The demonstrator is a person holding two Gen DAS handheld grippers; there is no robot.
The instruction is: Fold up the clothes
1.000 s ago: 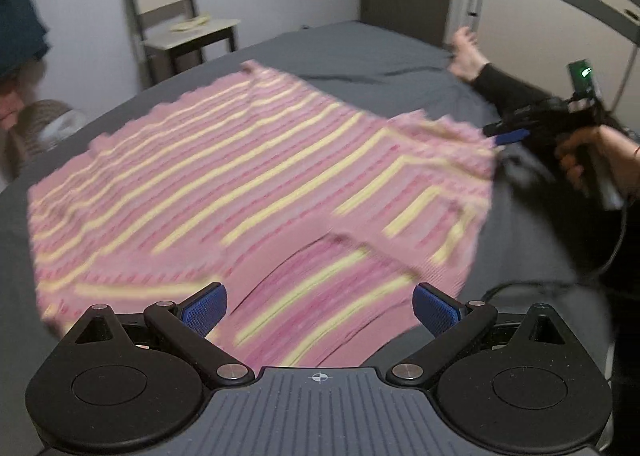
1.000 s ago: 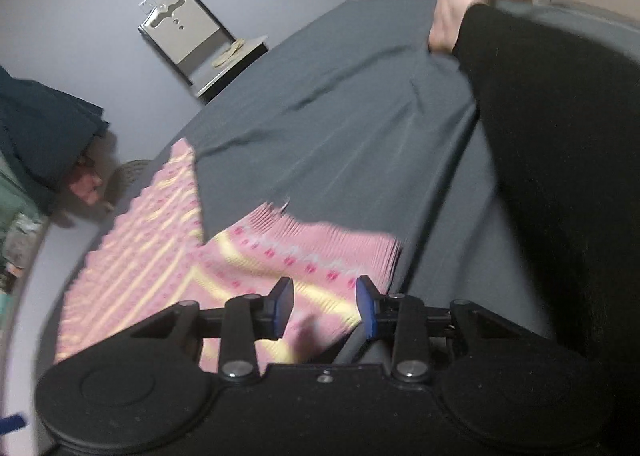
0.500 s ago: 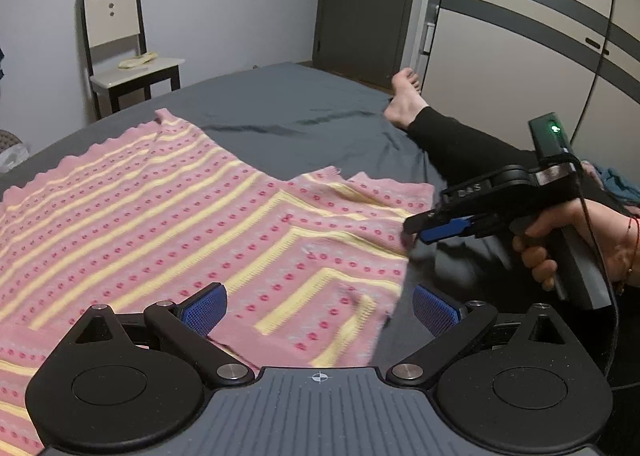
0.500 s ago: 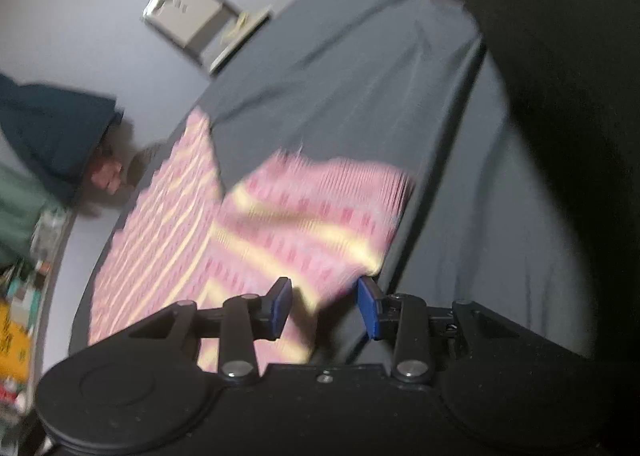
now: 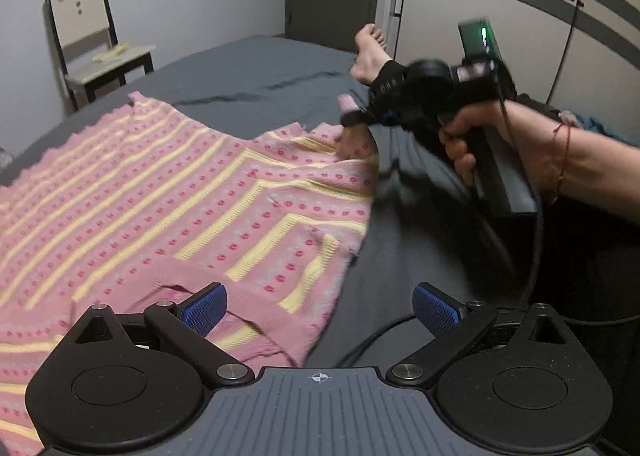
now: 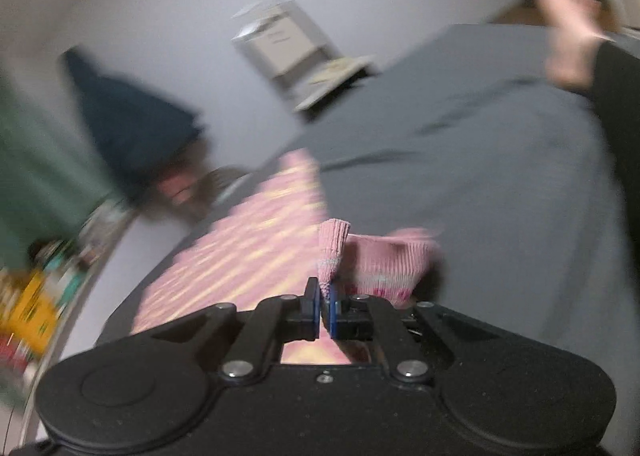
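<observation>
You are early in the fold, by the look of it. The pink striped sweater (image 5: 168,192) lies mostly flat across the left half of the bed (image 5: 256,68), reaching toward its left edge, and its body has not been folded over yet. Your left gripper (image 5: 318,306) hangs over the sweater's near hem with its blue fingers (image 5: 202,308) spread wide and nothing between them; the hem sits just under the left finger, and I cannot tell whether they touch.

Further right, the sweater's sleeve end lies near the middle of the bed, and your right gripper (image 6: 325,306) has its jaws pinched tight on the ribbed cuff (image 6: 333,246), which stands up between the pads. That cuff is raised off the bed, so I judge the sleeve fold is the step in hand. Both sides, the other sleeve and the final halving look left to do.

No basket, box or drawer shows on the bed; there is nothing to report as a container. A chair (image 5: 96,44) stands beyond the bed's far edge.
</observation>
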